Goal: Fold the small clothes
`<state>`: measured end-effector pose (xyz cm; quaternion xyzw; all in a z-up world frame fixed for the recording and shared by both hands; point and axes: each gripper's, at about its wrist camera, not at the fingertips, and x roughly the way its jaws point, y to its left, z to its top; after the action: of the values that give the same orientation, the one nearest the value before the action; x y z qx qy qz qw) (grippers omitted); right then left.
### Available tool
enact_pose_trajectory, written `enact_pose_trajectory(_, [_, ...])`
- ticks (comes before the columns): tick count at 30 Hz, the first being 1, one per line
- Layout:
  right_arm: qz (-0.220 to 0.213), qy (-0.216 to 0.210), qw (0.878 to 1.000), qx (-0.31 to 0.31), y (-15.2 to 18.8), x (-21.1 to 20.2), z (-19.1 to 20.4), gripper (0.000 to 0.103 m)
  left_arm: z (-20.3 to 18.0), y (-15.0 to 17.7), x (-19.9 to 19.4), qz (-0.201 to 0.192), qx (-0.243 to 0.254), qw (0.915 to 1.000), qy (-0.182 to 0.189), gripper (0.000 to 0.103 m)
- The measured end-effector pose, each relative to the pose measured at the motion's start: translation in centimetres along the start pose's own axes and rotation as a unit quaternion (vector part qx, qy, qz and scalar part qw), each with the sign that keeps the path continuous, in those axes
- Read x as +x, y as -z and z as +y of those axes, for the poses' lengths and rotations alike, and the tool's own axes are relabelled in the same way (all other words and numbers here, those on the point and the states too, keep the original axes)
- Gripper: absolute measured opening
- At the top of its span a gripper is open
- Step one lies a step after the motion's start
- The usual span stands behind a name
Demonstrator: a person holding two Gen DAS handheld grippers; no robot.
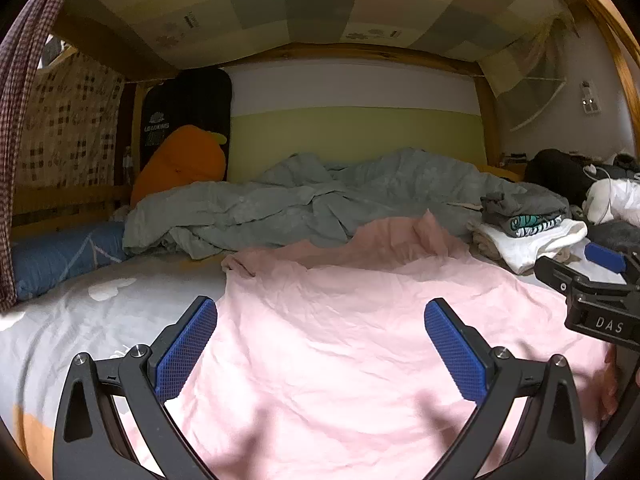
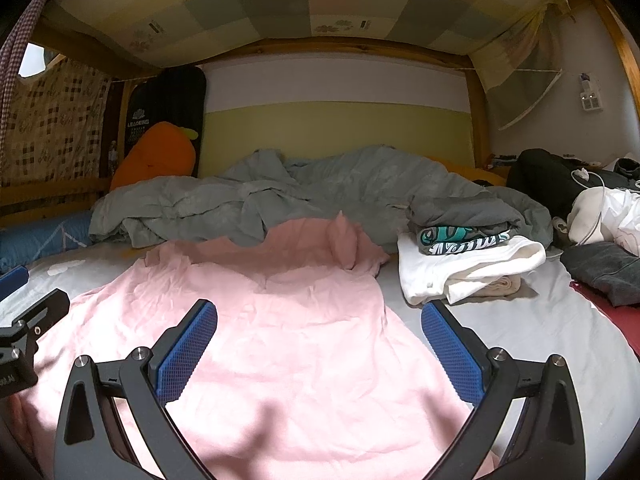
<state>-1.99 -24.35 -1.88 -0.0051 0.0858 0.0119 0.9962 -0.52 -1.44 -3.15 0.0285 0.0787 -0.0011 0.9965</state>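
Note:
A pink garment (image 1: 340,340) lies spread flat on the bed, wrinkled, its far edge bunched up. It also shows in the right wrist view (image 2: 280,320). My left gripper (image 1: 320,344) is open and empty, low over the garment's left part. My right gripper (image 2: 318,344) is open and empty, low over the garment's right part. The right gripper's body shows at the right edge of the left wrist view (image 1: 600,300). The left gripper's body shows at the left edge of the right wrist view (image 2: 24,320).
A stack of folded clothes (image 2: 468,260) sits on the grey sheet (image 2: 540,340) to the right. A rumpled grey-green duvet (image 1: 312,200) lies behind. An orange carrot plush (image 1: 180,160) leans at back left. Dark and white clothes (image 2: 600,208) pile at far right.

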Motion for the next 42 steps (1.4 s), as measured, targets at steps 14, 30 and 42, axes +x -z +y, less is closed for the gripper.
enact_pose_trajectory(14, [0.002, 0.001, 1.0, 0.0, -0.18, 0.09, -0.08, 0.103, -0.68, 0.08, -0.14, 0.001, 0.017, 0.9998, -0.003, 0.103])
enact_pose_trajectory(30, [0.003, 0.001, 1.0, -0.001, -0.2, 0.08, -0.08, 0.103, -0.6, -0.01, -0.09, -0.001, 0.018, 0.9998, -0.004, 0.103])
enact_pose_trajectory(42, [0.003, 0.001, 1.0, -0.002, -0.18, 0.07, -0.09, 0.103, -0.63, 0.06, -0.16, -0.001, 0.019, 0.9998, -0.005, 0.103])
